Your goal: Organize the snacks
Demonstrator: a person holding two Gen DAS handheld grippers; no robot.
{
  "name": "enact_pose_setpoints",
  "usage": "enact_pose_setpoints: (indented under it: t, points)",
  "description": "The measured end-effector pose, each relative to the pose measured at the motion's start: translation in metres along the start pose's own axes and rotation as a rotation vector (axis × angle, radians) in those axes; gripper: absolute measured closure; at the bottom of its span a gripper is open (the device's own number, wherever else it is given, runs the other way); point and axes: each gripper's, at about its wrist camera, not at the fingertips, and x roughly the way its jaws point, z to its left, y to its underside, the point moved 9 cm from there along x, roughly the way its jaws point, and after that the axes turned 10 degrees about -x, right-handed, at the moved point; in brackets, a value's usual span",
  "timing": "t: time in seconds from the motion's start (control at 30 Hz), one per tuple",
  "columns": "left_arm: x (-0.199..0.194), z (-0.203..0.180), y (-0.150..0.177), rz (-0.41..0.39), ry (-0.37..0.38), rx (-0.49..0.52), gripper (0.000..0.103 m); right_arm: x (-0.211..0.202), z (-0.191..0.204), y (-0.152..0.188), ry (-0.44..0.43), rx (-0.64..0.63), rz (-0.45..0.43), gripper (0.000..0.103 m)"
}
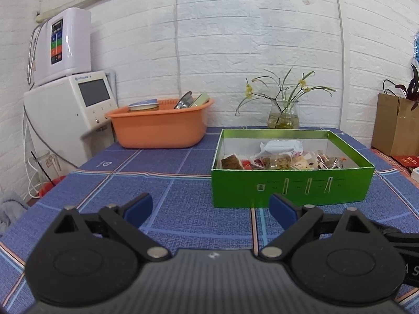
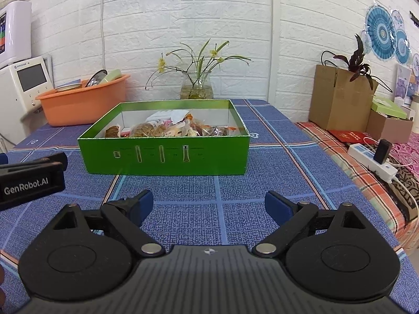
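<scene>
Both of your grippers are spread wide and empty over the blue checked table [image 2: 235, 188]. The left gripper [image 1: 210, 206] has the open green cardboard box [image 1: 290, 185] ahead and to its right; the right gripper [image 2: 209, 205] faces its long side squarely, nearer. The wrapped snacks [image 2: 167, 128] lie inside.

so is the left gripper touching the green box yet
Apart. The left wrist view shows the left gripper open and empty, with a strip of blue tablecloth visible between its fingertips and the near wall of the green box.
</scene>
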Motion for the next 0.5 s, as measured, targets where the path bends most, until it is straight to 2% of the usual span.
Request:
enact_pose_setpoints:
  t: [0.27,0.5]
  points:
    - [-0.001,-0.003,0.004,0.01,0.022,0.001,0.01,-0.013,-0.003,-0.006,0.044,-0.012,-0.062,0.0]
    - [-0.002,-0.003,0.004,0.011,0.027,-0.005,0.01,-0.011,-0.004,-0.003,0.038,-0.002,-0.054,0.0]
